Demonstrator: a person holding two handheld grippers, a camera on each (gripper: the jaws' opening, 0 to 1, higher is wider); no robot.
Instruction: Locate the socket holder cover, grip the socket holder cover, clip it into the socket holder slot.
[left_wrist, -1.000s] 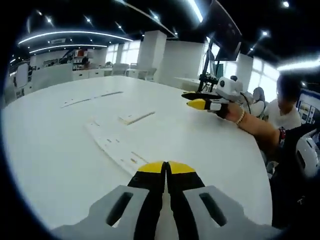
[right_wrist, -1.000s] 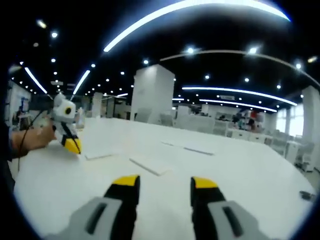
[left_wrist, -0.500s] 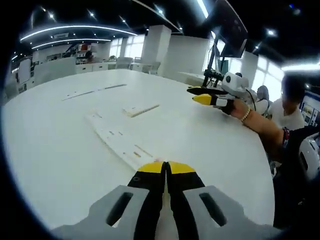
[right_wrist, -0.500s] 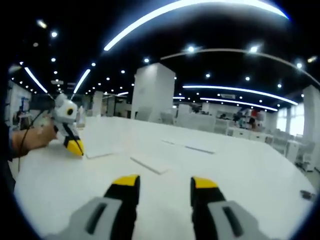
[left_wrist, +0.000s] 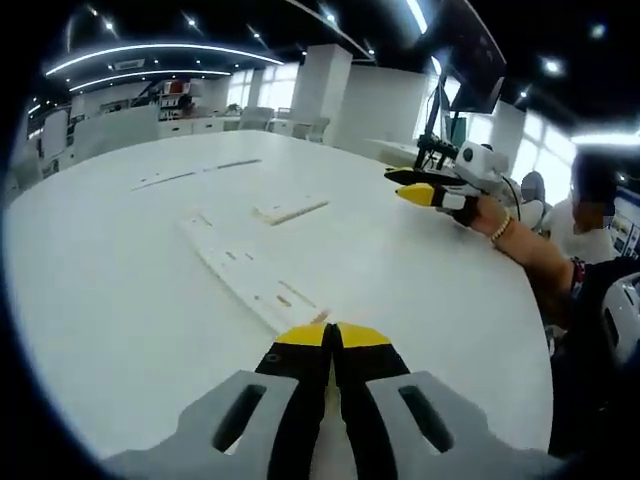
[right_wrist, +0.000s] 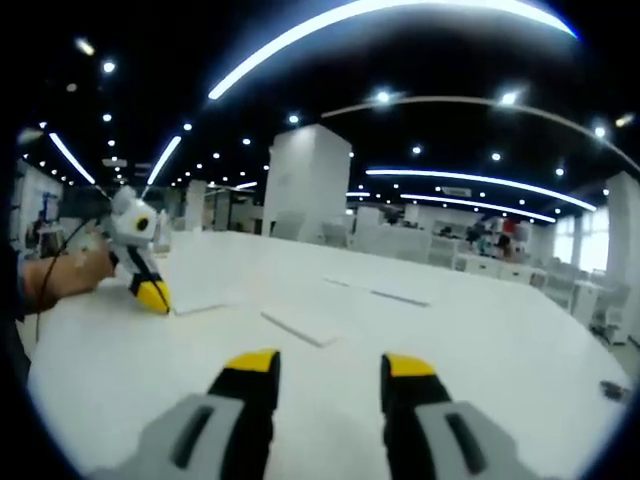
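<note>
Where the left gripper view looks along its own jaws, the left gripper (left_wrist: 333, 335) has its yellow tips pressed together, nothing between them, low over a white table (left_wrist: 120, 300).

- Holder (left_wrist: 252, 283): long white strip with small slots, flat on the table just ahead of the left tips, running away to the upper left.
- Cover (left_wrist: 291, 210): short white strip, flat on the table beyond the holder, apart from it. In the right gripper view it lies ahead of the tips (right_wrist: 299, 329), touched by neither gripper.
- Thin strips (left_wrist: 195, 173): two, end to end, farther back on the table.
- Right gripper, in the left view (left_wrist: 420, 189): comes in from the right above the table, held by a hand (left_wrist: 480, 212) with a bracelet; tips yellow; its gap is hard to read here.
- Right gripper, in its own view (right_wrist: 329, 366): jaws stand wide apart, holding nothing, above the table (right_wrist: 480, 360).
- Left gripper, in the right view (right_wrist: 152, 293): at the left, held in a hand (right_wrist: 70, 275), yellow tip pointing down, just by the end of a white strip (right_wrist: 205, 309).
- Person (left_wrist: 585, 215): seated at the table's far right edge.
- Room: white pillar (right_wrist: 307, 190), ceiling light strips.
</note>
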